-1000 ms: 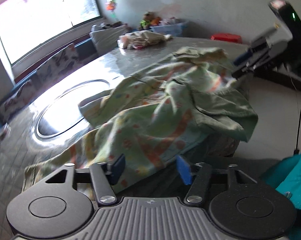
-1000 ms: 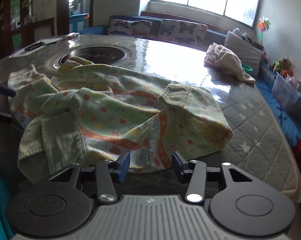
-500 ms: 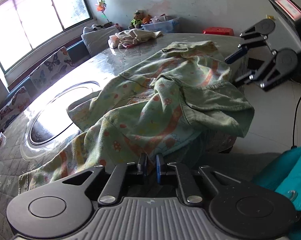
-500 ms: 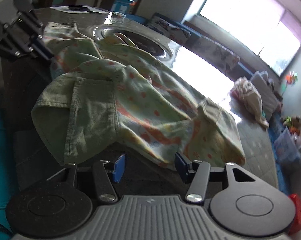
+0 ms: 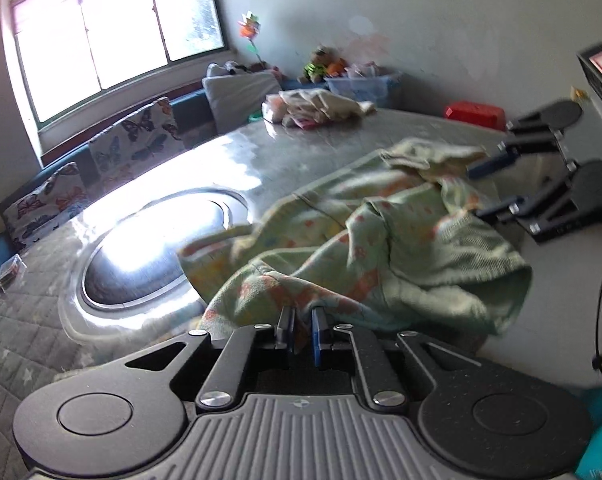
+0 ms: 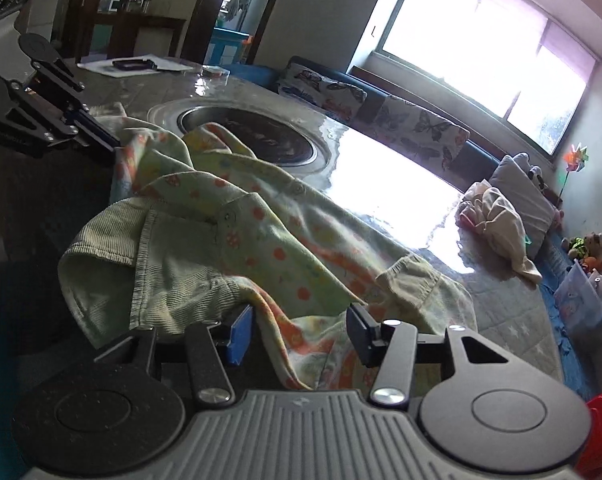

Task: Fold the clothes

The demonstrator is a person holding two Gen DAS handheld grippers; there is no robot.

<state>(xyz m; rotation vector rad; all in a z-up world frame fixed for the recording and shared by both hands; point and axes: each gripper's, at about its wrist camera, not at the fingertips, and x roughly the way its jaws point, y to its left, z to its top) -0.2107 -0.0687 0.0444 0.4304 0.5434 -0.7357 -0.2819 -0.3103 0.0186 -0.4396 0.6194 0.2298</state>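
Gripping: left tool (image 5: 301, 330) pinches the green garment (image 5: 381, 248) hem at the desk (image 5: 301, 152) near edge.
Right tool (image 6: 299, 334): half-wide, cloth between, unpinched.
Next: close right, then lift.

A lived-in family room at home.
Butterfly cushions (image 6: 421, 128) line a window bench (image 5: 189, 104), soft toys (image 5: 321, 65) sit in the corner, laundry (image 6: 497, 216) heaps on the table (image 5: 309, 148).
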